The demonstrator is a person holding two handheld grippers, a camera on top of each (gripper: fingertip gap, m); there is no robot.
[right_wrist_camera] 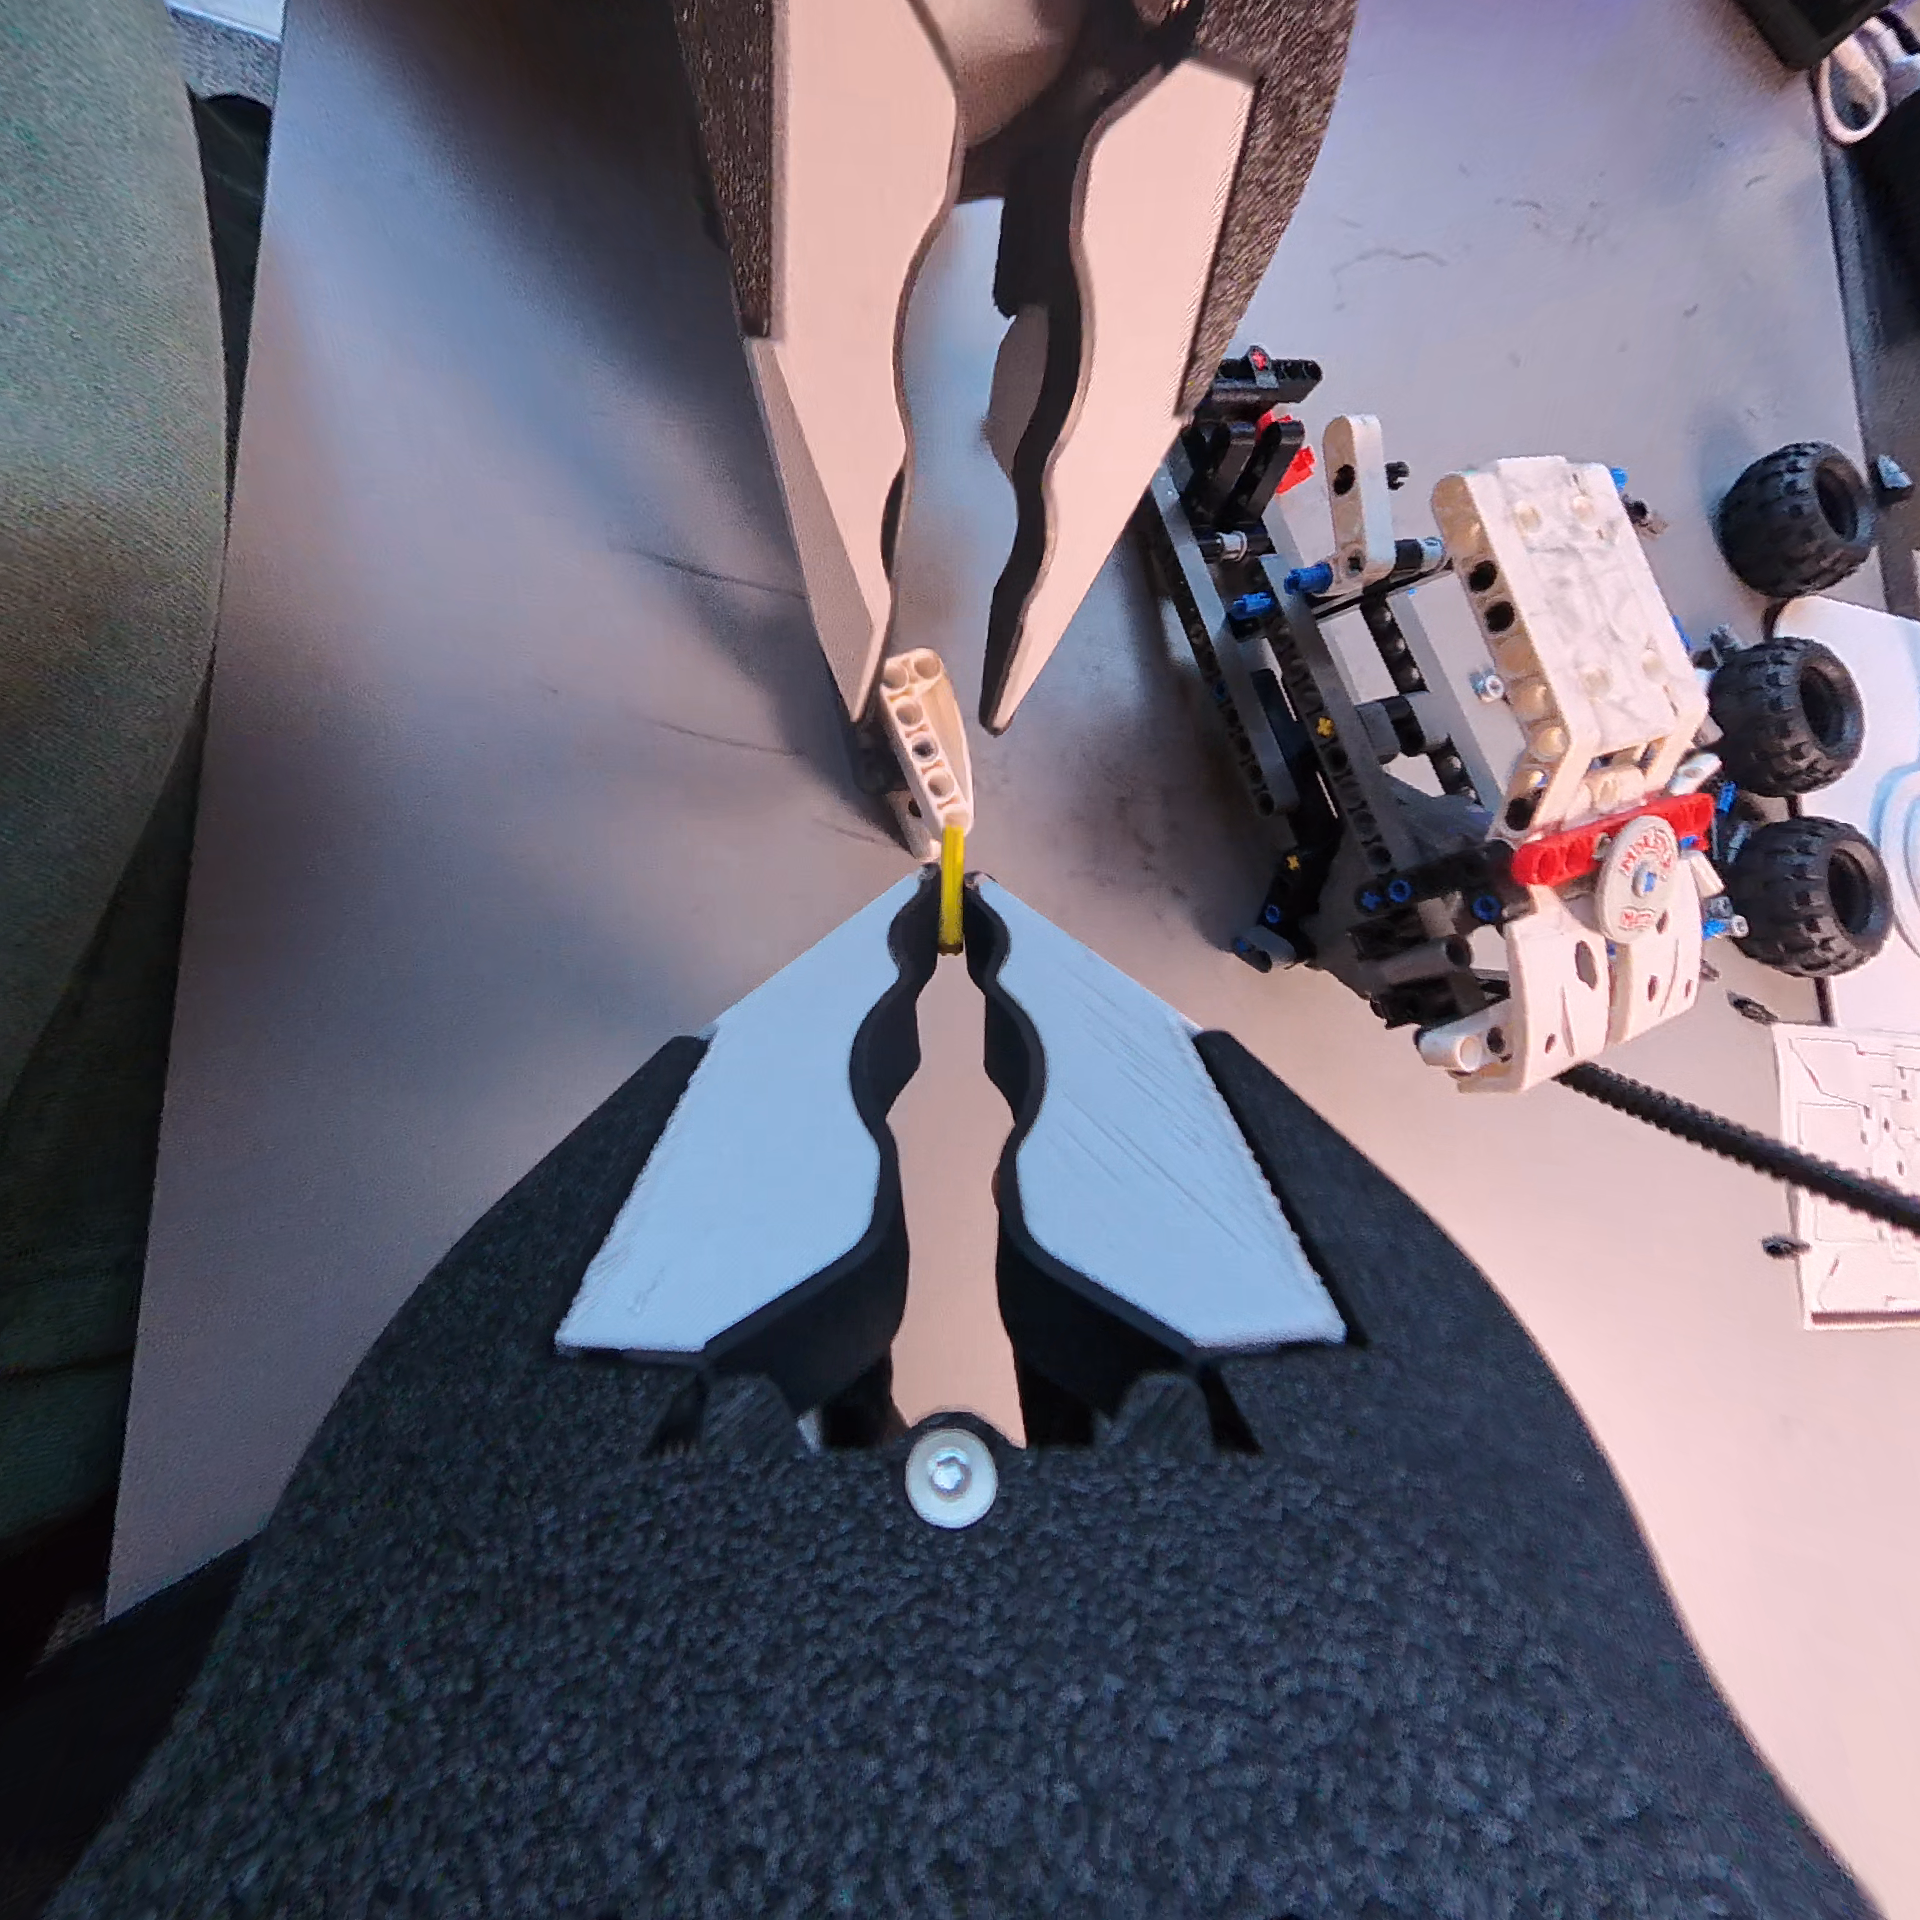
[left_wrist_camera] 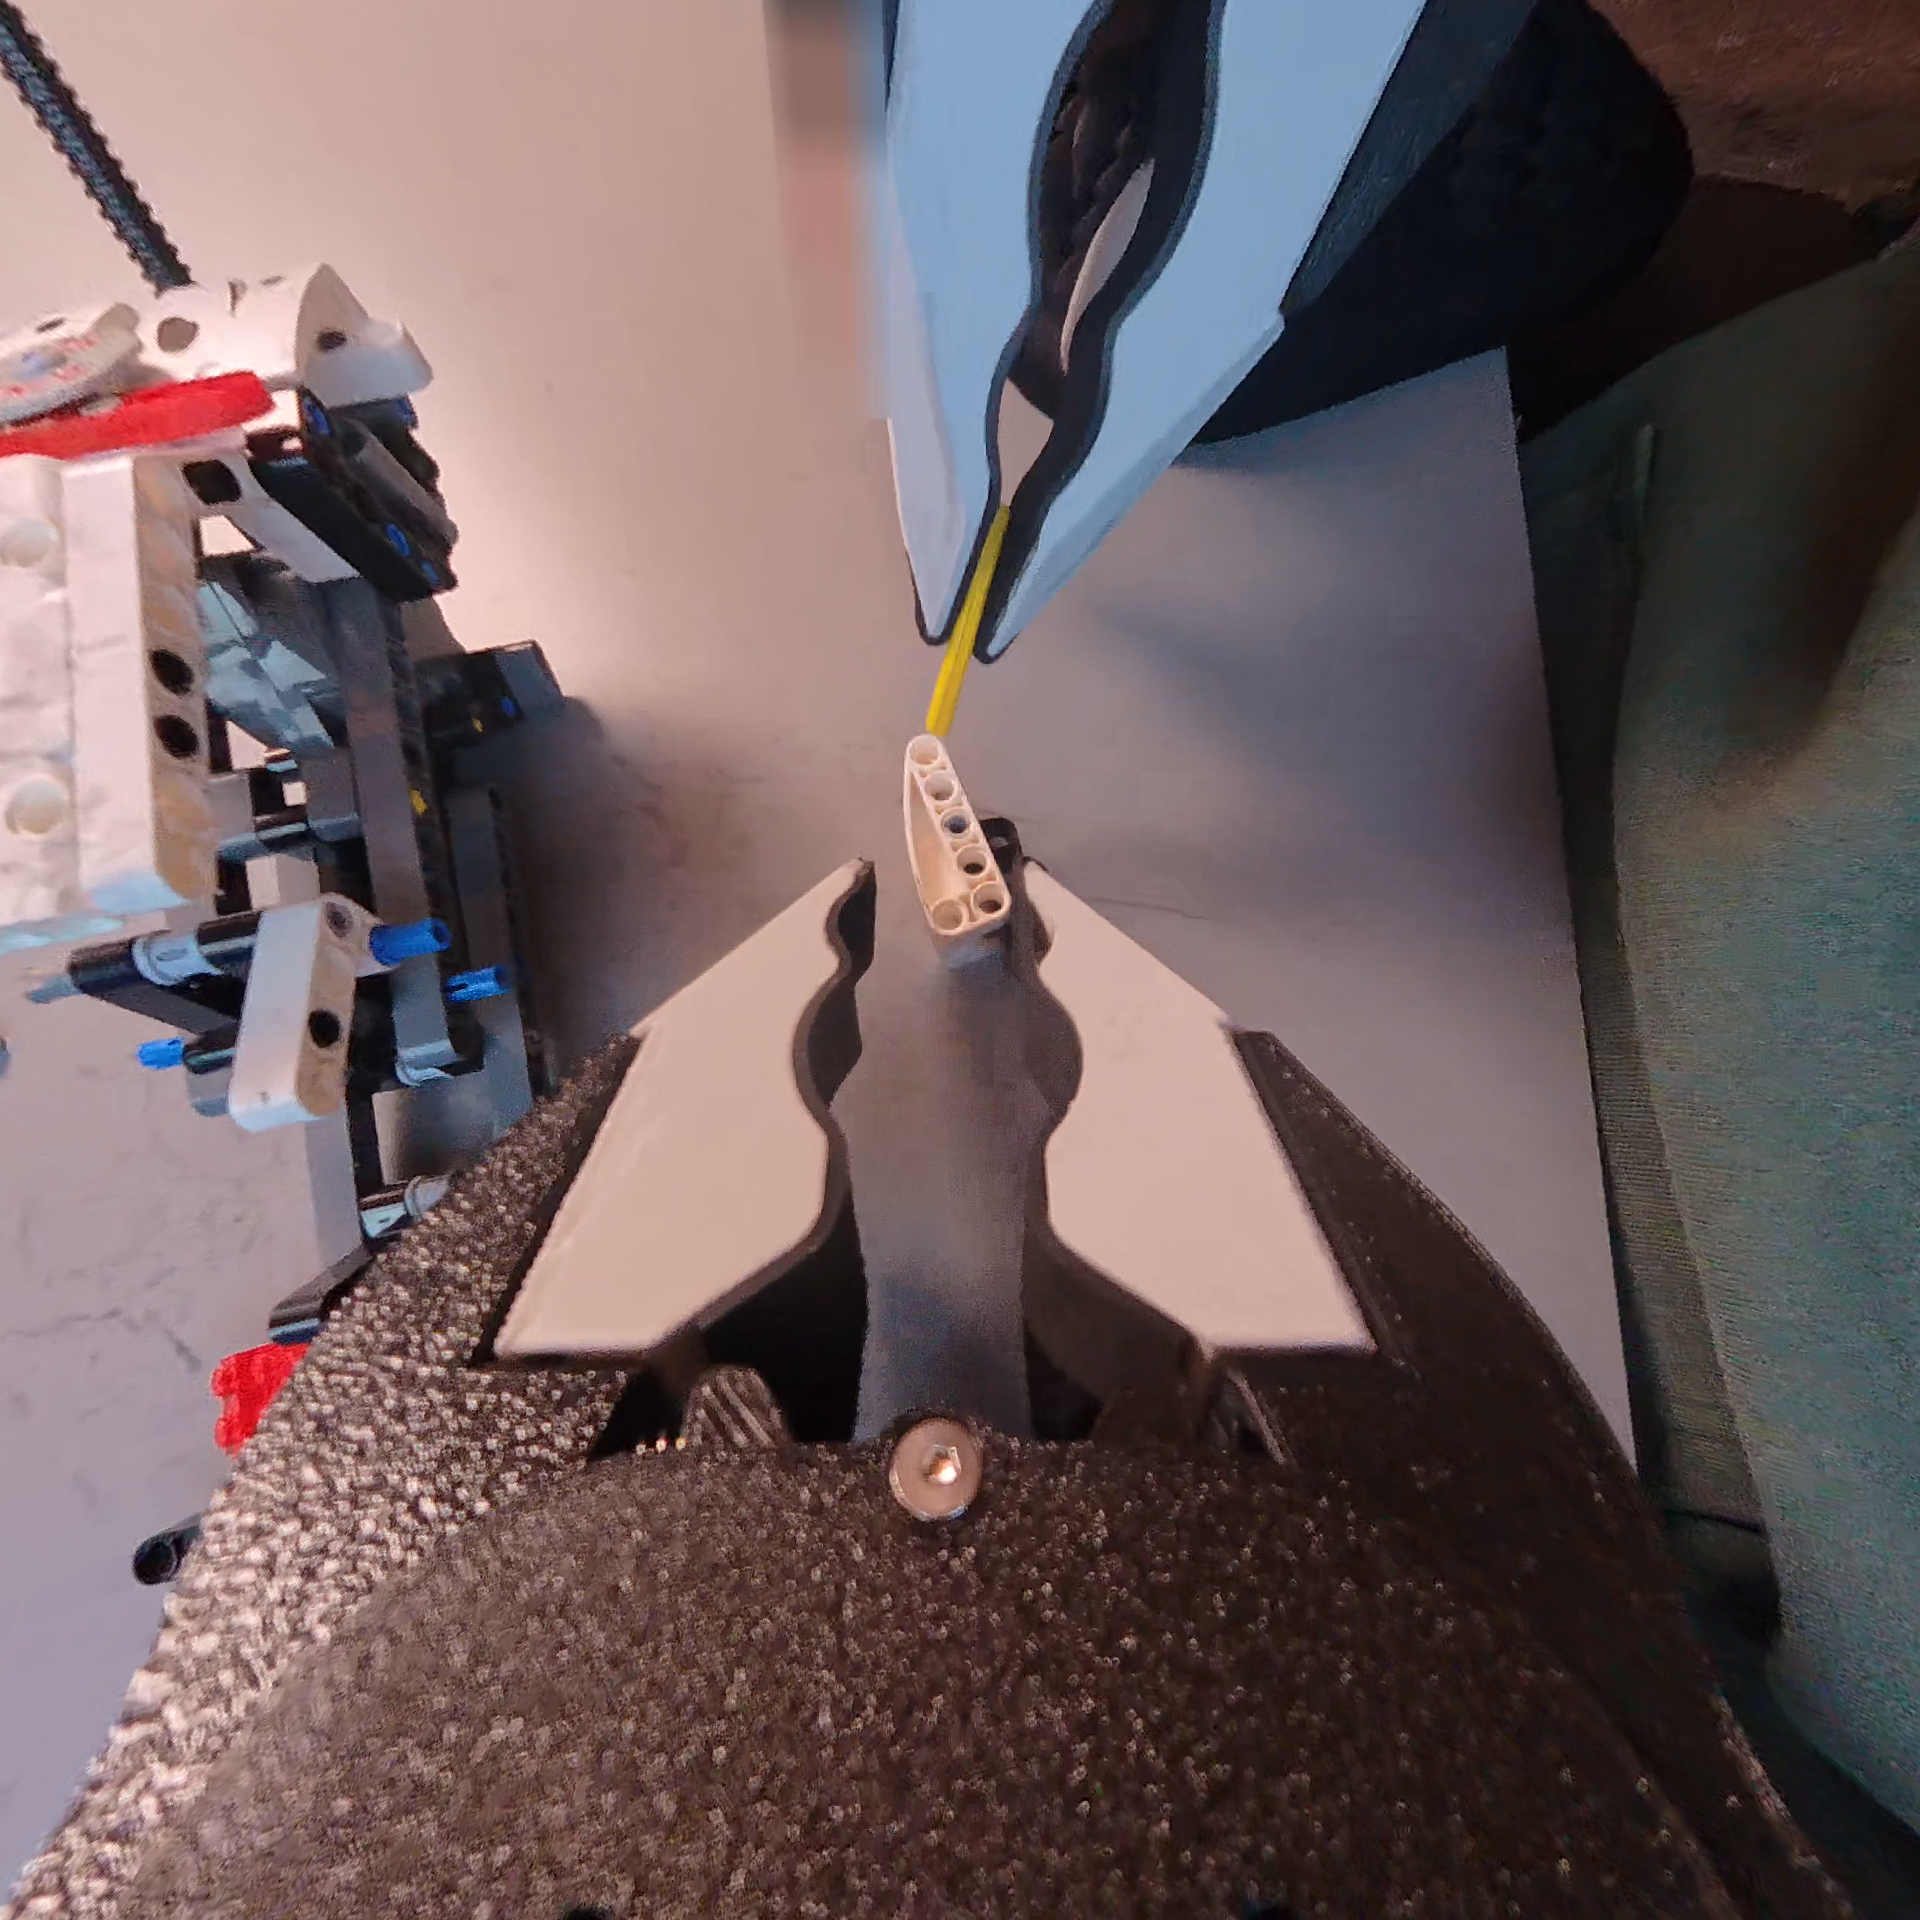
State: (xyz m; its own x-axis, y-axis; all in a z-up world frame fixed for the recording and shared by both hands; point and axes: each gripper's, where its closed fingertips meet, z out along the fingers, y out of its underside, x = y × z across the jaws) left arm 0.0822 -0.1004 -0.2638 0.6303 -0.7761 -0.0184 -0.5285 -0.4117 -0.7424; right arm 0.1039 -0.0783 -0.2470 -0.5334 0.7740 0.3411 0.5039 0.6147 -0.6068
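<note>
My bench (right_wrist_camera: pixel 468 727) is pale grey. On it stands a half-built brick truck (right_wrist_camera: pixel 1538 748); only my right wrist view shows the three loose black tyres (right_wrist_camera: pixel 1787 717) and the paper sheet (right_wrist_camera: pixel 1860 1174) beyond it. My left claw (left_wrist_camera: pixel 940 894) is spread wide, a white holed beam (left_wrist_camera: pixel 958 842) against its right finger; whether it grips, I cannot tell. My right claw (right_wrist_camera: pixel 948 883) is clenched on a thin yellow rod (right_wrist_camera: pixel 950 883), whose tip meets the beam's end.
</note>
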